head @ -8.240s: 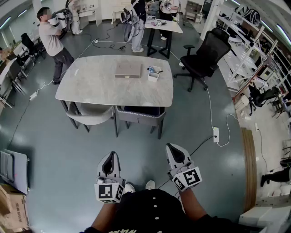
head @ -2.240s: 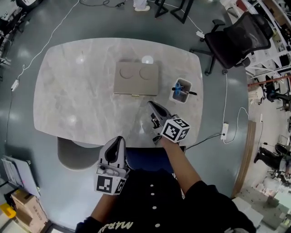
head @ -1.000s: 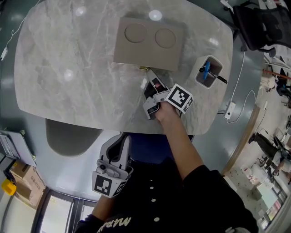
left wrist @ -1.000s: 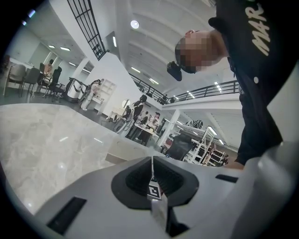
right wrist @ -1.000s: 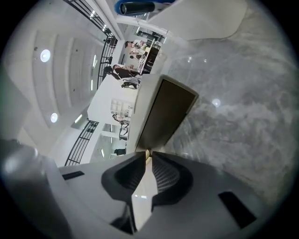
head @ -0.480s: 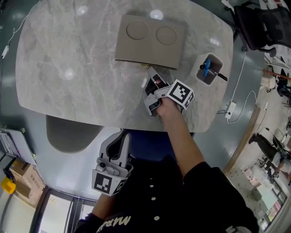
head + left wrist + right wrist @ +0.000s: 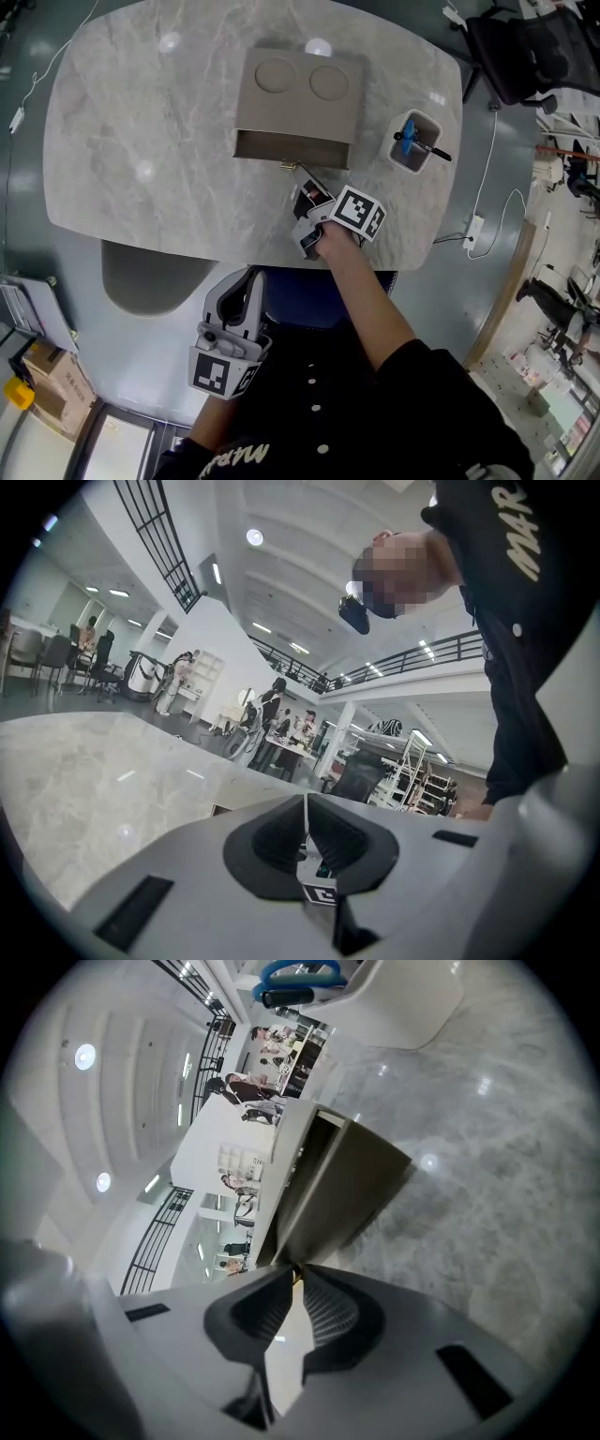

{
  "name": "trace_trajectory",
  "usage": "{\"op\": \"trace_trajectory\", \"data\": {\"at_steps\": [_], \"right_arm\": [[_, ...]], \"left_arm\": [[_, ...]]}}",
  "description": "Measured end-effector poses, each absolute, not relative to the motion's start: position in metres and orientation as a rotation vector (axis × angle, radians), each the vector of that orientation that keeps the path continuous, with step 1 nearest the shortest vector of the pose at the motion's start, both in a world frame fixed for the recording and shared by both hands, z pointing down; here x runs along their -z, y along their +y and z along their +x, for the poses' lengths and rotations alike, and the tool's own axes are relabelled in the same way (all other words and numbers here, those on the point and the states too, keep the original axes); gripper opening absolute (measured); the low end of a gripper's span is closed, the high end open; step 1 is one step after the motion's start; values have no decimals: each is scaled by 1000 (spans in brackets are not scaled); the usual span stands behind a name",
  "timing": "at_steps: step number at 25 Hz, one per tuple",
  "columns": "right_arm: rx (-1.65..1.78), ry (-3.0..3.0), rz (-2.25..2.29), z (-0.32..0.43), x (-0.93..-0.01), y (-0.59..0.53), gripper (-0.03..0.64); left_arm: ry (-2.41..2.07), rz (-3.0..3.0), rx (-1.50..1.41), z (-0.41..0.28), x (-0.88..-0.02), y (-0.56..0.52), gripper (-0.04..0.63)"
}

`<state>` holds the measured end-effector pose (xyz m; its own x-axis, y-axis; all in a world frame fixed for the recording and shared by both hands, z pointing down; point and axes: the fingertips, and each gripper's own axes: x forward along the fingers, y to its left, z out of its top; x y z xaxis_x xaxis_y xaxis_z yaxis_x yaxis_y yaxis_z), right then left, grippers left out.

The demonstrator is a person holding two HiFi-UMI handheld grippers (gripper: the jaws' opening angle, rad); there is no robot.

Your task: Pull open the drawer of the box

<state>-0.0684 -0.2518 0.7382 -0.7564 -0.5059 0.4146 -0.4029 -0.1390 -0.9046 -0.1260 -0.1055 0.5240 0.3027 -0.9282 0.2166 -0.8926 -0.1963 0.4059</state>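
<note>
A flat beige box (image 7: 298, 89) with two round dents in its lid lies on the marble table (image 7: 131, 159). Its drawer (image 7: 291, 148) stands partly out of the near side. My right gripper (image 7: 298, 176) is shut on the drawer's small gold handle (image 7: 289, 168). In the right gripper view the jaws meet at the handle (image 7: 294, 1277), with the drawer front (image 7: 342, 1190) just beyond. My left gripper (image 7: 251, 277) hangs below the table's near edge, beside my body. It is shut on nothing, and its jaws (image 7: 305, 803) are pressed together.
A white pen holder (image 7: 413, 142) with a blue pen stands right of the box. A grey chair (image 7: 150, 281) is tucked under the table's near left, a black office chair (image 7: 525, 47) stands at the far right, and a power strip (image 7: 472, 228) lies on the floor.
The right gripper reached the box, shut on the handle and drew back towards me; the drawer now stands partly out. The left gripper has stayed low.
</note>
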Motion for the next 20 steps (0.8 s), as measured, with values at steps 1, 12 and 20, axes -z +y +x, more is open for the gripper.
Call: {"op": "trace_trajectory", "data": {"at_steps": [1, 12, 20], "right_arm": [[2056, 2015, -1064, -68, -737, -247, 28], [2085, 2028, -1083, -63, -734, -199, 29], [2108, 2013, -1096, -60, -734, -170, 29]], "left_arm": [[-1622, 2124, 100, -126, -522, -104, 20], [-1615, 2172, 94, -121, -507, -89, 20], [-1606, 2180, 103, -119, -506, -76, 20]]}}
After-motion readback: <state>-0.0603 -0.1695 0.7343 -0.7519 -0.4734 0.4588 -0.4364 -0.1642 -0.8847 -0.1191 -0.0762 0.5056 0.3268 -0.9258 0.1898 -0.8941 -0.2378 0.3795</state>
